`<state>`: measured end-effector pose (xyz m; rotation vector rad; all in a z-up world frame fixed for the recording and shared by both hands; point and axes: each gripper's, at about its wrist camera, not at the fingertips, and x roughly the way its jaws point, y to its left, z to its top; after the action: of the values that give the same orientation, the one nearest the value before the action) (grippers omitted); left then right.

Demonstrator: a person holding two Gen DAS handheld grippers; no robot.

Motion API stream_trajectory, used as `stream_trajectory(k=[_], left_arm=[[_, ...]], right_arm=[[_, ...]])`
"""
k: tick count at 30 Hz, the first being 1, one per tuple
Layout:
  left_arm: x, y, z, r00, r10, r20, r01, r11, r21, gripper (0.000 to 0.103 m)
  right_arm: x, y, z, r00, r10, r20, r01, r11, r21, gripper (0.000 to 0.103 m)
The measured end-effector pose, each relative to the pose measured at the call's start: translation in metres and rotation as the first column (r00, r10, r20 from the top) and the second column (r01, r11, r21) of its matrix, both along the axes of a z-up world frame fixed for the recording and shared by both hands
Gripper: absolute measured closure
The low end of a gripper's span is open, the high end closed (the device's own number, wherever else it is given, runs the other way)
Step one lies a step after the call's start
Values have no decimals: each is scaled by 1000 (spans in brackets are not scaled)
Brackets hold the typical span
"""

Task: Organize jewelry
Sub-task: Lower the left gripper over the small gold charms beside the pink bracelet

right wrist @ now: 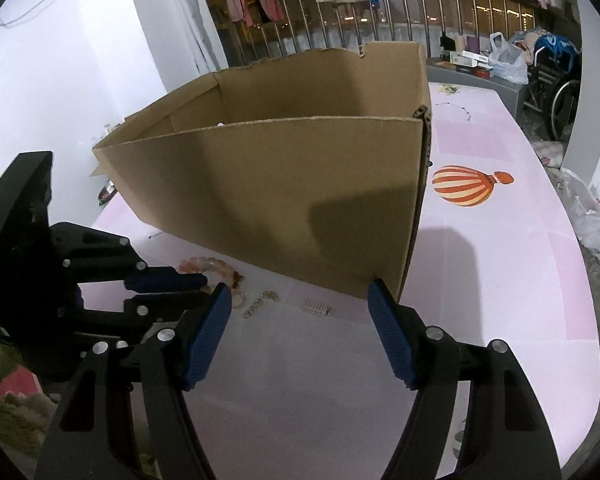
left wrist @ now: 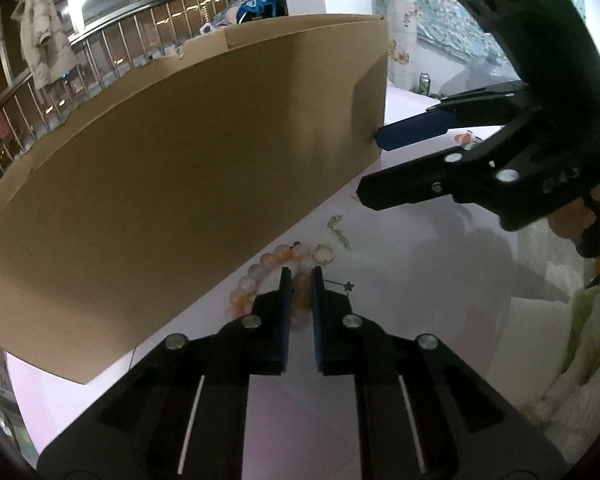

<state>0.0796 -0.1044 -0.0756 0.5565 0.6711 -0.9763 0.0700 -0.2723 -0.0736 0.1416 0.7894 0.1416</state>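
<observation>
The left gripper [left wrist: 301, 280] is clamped on a pink beaded bracelet [left wrist: 260, 270] lying on the pink table [right wrist: 500, 280], just near of the cardboard box [right wrist: 280, 184]. Right of it, the right gripper [right wrist: 300, 300] hangs with jaws wide apart and empty above a small silver clasp [right wrist: 318, 307], with a chain [right wrist: 260, 302] and a gold ring [left wrist: 324, 253] beside the bracelet.

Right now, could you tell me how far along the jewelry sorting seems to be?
Early, I'd judge. Done: nothing clearly; the cardboard box shows only a pale speck inside. In hand: the left gripper is shut on the pink bead bracelet, which lies on the table. Left: the gold ring, chain, star pin and small silver piece. The right gripper is open, empty.
</observation>
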Motion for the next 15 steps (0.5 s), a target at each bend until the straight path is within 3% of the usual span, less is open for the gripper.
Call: stream_trajectory(k=[9,15], left_arm=[[4,30,22,997,75,-36,-78,994,-78,95],[3,54,16,993,113,-41,-114,993,-34,94]], right_arm=[[-3,-1,0,1000,7,-3,-7,1000,-5,39],[-7,1,-2,1000,12,-15,-12,1000,-9,42]])
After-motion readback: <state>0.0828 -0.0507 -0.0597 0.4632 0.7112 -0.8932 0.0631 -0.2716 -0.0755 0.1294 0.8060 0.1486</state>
